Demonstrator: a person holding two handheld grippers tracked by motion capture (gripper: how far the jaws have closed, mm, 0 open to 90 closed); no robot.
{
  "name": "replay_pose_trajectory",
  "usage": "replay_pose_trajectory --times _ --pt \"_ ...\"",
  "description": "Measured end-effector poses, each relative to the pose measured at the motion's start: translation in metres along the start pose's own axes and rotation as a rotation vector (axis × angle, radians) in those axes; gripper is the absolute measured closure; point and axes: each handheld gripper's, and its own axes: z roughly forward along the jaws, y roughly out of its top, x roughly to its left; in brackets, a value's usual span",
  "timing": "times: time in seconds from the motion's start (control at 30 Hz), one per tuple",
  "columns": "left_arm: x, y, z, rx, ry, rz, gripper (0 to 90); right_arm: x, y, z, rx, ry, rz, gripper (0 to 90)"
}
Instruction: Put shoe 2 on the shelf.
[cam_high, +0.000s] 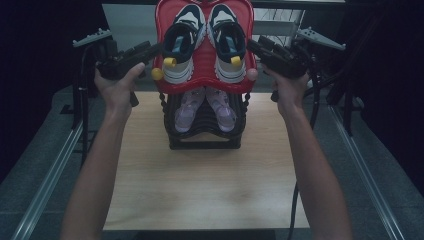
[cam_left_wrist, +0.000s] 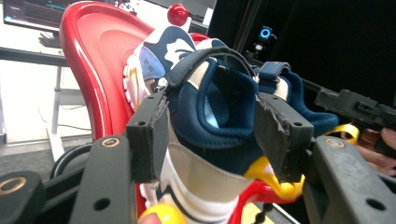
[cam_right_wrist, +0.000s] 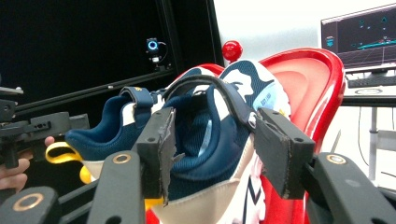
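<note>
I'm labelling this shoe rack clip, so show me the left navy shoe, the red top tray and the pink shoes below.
left navy shoe (cam_high: 179, 42), high view, on its dark collar opening.
red top tray (cam_high: 201, 62), high view, on bare red between the two shoes.
pink shoes (cam_high: 187, 107), high view, on the left one's upper.

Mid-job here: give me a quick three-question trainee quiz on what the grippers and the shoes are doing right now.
1. True or false: the left gripper has its jaws around the heel of the left navy shoe on the red tray.
2. Which pair sits on the lower black shelf? A) pale purple shoes B) brown boots C) green sandals
3. Fill in: the right gripper is at the heel of the ____ navy shoe.

Key: 1 true, pads apart either side of the heel, not pressing; 2 A; 3 right.
</note>
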Motion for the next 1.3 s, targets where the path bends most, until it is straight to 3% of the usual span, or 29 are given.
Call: replay_pose_trajectory --times 0.33,0.63,1.0,1.3 --pt "0.000 -0.011 -0.019 -0.008 -0.024 0.012 45.2 -0.006 -0.014 -0.019 -0.017 0.023 -0.011 48.3" --pt "0.006 -0.023 -0.030 0.005 -0.004 0.013 45.1 -0.007 -0.029 -0.033 -0.012 0.032 -0.021 48.3" --pt "0.016 -0.054 -0.045 0.040 0.011 0.006 45.2 -0.013 -0.056 -0.044 0.013 0.035 -0.034 48.2" --pt "0.020 -0.080 -0.053 0.073 0.010 0.009 45.3 -0.020 -0.078 -0.058 0.039 0.028 -0.016 48.0"
